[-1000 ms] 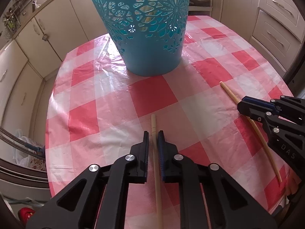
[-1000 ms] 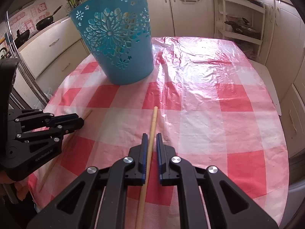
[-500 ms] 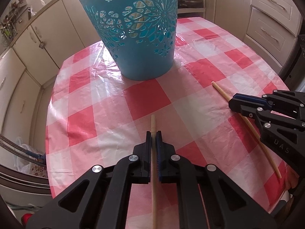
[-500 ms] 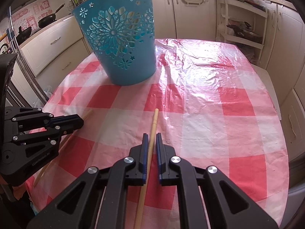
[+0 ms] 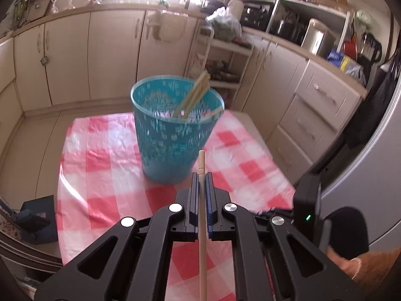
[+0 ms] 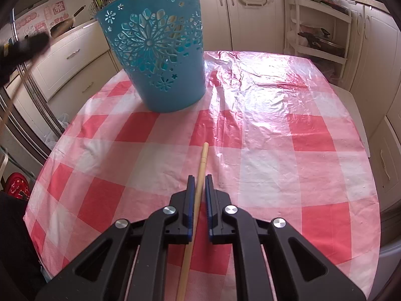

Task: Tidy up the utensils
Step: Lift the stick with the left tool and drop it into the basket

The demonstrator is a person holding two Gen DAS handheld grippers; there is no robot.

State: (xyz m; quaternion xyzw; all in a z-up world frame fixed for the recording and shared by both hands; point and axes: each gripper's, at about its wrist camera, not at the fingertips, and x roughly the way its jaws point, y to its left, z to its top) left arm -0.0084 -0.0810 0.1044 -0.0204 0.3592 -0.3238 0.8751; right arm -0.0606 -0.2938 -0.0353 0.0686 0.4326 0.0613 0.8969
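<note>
Two sticks [image 5: 202, 200] [image 6: 198, 195] clamped, lower ends cut off; basket [image 5: 175, 135] blurred.

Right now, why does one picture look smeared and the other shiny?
Left wrist view: motion blur smears the blue basket and cabinets, while the window behind blows out white. Right wrist view: sharp, but glare whitens the plastic tablecloth; fisheye bends the cabinets.

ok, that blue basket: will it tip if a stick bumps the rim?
The blue basket probably tips easily: tall, narrower at the base, and its cutout plastic wall looks light. The sticks leaning inside add little weight, and the glossy tablecloth may let it slide.
</note>
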